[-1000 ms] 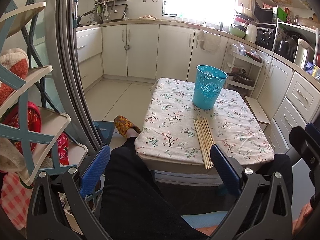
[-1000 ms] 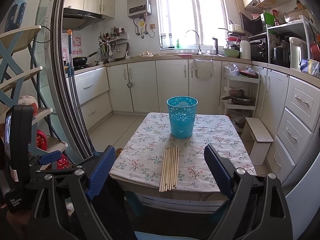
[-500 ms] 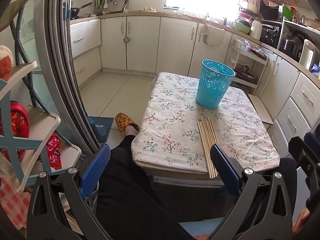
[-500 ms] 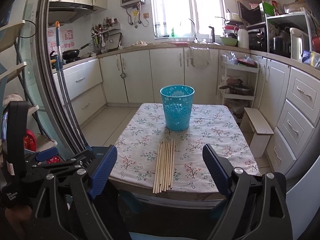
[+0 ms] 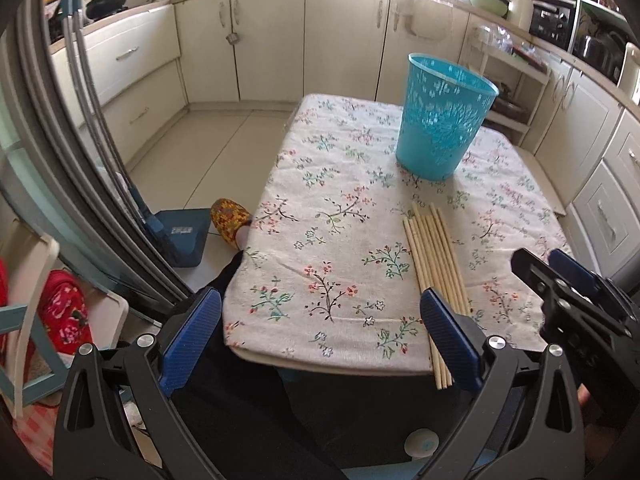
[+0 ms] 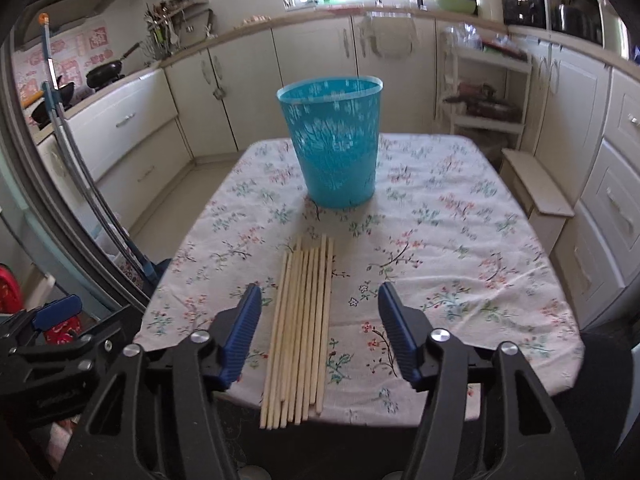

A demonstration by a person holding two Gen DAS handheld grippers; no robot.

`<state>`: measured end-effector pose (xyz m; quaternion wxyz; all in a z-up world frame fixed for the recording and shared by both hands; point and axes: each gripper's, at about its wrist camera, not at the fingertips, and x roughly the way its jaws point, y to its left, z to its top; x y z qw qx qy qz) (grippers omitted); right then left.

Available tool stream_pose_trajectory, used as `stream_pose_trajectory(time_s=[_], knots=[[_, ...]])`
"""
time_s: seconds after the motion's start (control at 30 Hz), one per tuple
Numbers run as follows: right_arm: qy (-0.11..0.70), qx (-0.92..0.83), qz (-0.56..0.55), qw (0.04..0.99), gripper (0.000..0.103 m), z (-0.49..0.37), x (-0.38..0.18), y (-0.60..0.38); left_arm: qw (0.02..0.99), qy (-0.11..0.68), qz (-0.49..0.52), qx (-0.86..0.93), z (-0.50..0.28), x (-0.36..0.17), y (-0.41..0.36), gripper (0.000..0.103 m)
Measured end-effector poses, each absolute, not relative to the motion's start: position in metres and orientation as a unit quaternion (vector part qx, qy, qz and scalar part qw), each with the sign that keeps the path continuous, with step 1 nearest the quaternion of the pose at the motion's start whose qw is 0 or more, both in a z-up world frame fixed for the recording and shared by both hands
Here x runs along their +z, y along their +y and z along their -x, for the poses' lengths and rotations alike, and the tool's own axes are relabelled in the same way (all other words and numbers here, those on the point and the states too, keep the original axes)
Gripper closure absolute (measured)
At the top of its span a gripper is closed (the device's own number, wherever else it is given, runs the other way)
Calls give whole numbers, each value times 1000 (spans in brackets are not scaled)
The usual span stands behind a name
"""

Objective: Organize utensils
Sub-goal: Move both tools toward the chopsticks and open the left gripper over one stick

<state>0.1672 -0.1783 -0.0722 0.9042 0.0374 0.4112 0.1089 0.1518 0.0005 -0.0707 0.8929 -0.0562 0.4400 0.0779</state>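
Closing in since a second ago, my right gripper (image 6: 320, 320) has narrowed around the chopsticks (image 6: 300, 332) without touching; my left gripper (image 5: 320, 332) gapes empty.

Chopsticks (image 6: 298, 332) pale matt wood; bin (image 6: 336, 148) glossy translucent plastic; tablecloth (image 6: 440, 264) floral cloth, wrinkled; fingers (image 6: 242, 332) ribbed blue plastic.
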Motion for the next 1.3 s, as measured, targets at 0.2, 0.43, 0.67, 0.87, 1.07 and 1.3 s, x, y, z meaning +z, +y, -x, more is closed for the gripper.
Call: stream_pose_trajectory(time_s=[0.2,0.43,0.67,0.87,1.07,1.3], knots=[[450,96,-57,886,60,-206,-110,-188,875,477,46,69,-194,-107,-16,11],[466,105,-56,877,61,-230,-127,-182,859,502,71,76,-219,-134,-14,12],[470,106,-32,876,63,-249,-142,-174,852,512,75,80,-227,-145,-14,12],[464,117,-5,878,69,-256,-143,-175,850,517,73,73,-240,-153,-23,12],[466,132,32,874,81,-255,-143,-191,846,525,62,70,-257,-163,-35,12],[462,130,18,877,83,-251,-143,-205,849,521,33,82,-266,-167,-45,12]])
